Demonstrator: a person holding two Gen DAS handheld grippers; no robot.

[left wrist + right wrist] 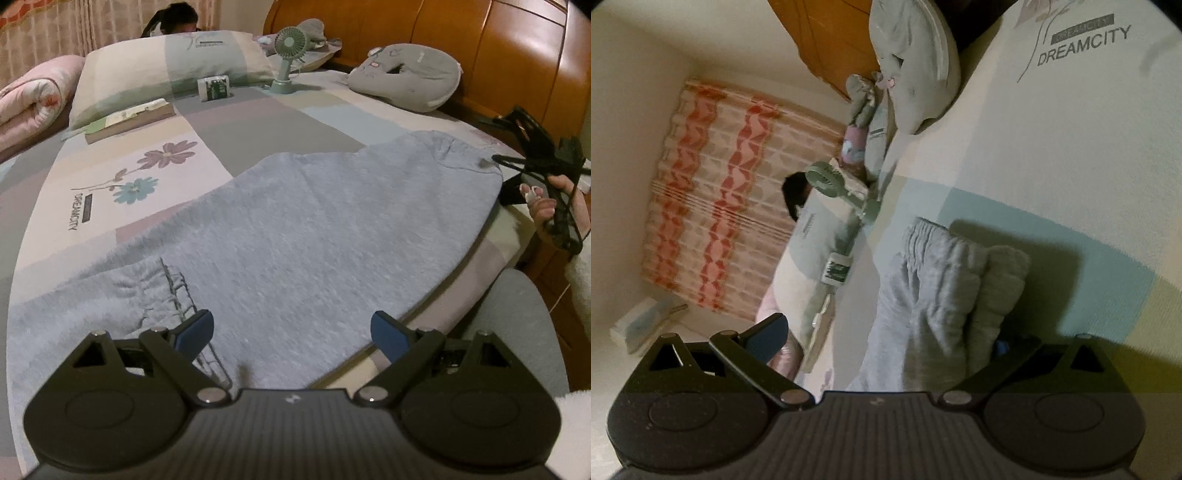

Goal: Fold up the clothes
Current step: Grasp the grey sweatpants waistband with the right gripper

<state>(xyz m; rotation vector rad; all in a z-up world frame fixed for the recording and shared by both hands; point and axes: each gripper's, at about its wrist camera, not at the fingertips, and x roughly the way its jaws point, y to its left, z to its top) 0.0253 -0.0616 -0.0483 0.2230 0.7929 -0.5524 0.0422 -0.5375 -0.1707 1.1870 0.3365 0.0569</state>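
Grey-blue garment (295, 236) lay flat on the bed (155, 206), long axis running near-left to far-right. Left gripper (291, 332) hovered over its near edge, jaws spread wide, nothing between them, not touching cloth. Right gripper (882, 339) sat at the far-right end, bunched fabric between its jaws; right pad hidden, grip unclear.

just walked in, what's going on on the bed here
A person is folding a light blue garment on the bed, with a handheld gripper in each hand. The left gripper hovers open over the near edge of the cloth, gripping nothing. The right gripper is at the garment's far end, where the fabric bunches up between its fingers; whether it is clamped is unclear. A small fan and pillows sit further back.
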